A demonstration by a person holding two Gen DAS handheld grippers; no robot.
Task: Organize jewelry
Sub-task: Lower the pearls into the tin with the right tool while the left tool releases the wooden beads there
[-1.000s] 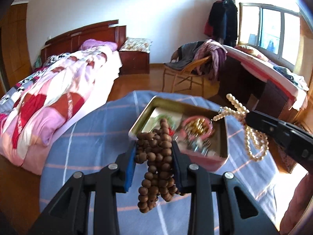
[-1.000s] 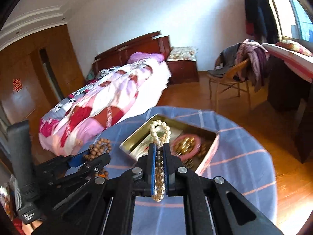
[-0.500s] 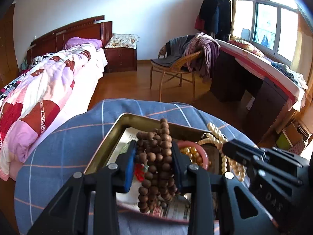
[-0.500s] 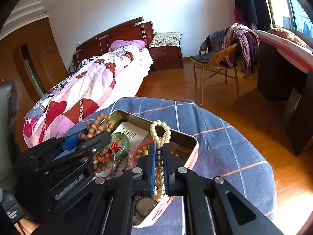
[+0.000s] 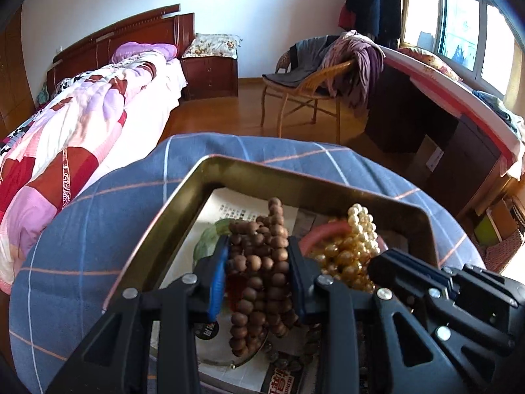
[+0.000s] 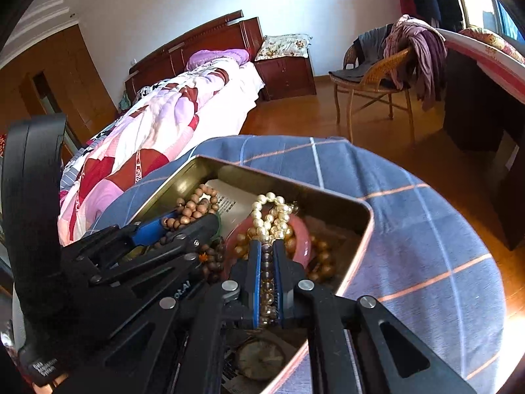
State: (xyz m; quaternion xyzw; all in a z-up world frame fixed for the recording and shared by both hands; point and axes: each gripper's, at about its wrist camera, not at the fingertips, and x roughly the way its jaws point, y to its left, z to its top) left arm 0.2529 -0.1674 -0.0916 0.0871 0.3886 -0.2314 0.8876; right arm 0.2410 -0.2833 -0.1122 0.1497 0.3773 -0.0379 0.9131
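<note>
Two grippers hang over one metal tin (image 5: 183, 203), which sits on a round table covered with a blue checked cloth (image 5: 98, 216). Each gripper carries one string of beads.

The left gripper (image 5: 257, 275) has its jaws set moderately apart and pressed against a bunched strand of brown wooden beads (image 5: 259, 262). The strand is doubled over several times, filling the gap between the blue pads, and its loose end dangles below them above the tin's contents. From the other camera the same gripper (image 6: 170, 226) comes in from the left with the wooden beads (image 6: 197, 207) poking out of its tip over the near-left part of the tin (image 6: 364, 226).

The right gripper (image 6: 266, 262) has its jaws nearly together, pinching a single strand of pearl beads (image 6: 270, 216). The loop of pearls rises ahead of the fingertips and droops onto a pink bangle (image 6: 302, 243) lying inside the tin. In the left camera the pearls (image 5: 359, 229) sit heaped beside that bangle (image 5: 325, 229).

Also inside the tin, I count one printed paper sheet (image 5: 242, 207) lining the bottom, one green piece (image 5: 210, 239) that may be a jade bangle, though it is mostly hidden, and some golden beads (image 6: 323, 259) under the pink bangle. A round watch-like face (image 6: 261, 359) lies near the tin's close edge.
</note>
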